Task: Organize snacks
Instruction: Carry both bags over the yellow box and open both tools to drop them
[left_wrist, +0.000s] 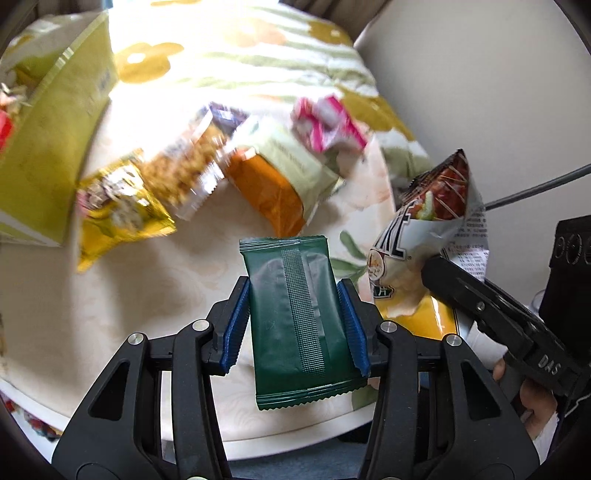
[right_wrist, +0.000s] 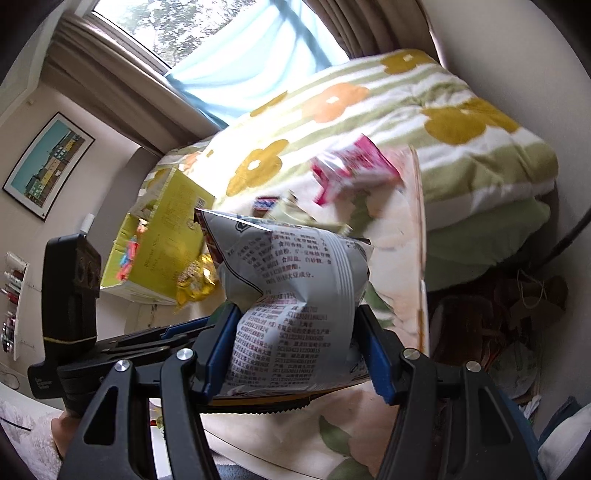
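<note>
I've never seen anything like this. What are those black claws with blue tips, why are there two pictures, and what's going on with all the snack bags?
No robot here: a person holds a two-finger clamp in each hand, each with a camera looking along its fingers. One picture is from the left gripper, shut on a dark green packet. The other is from the right gripper, shut on a silver chip bag. On the table lie a yellow packet, an orange-and-green bag, a pink packet and an open yellow-green box.
</note>
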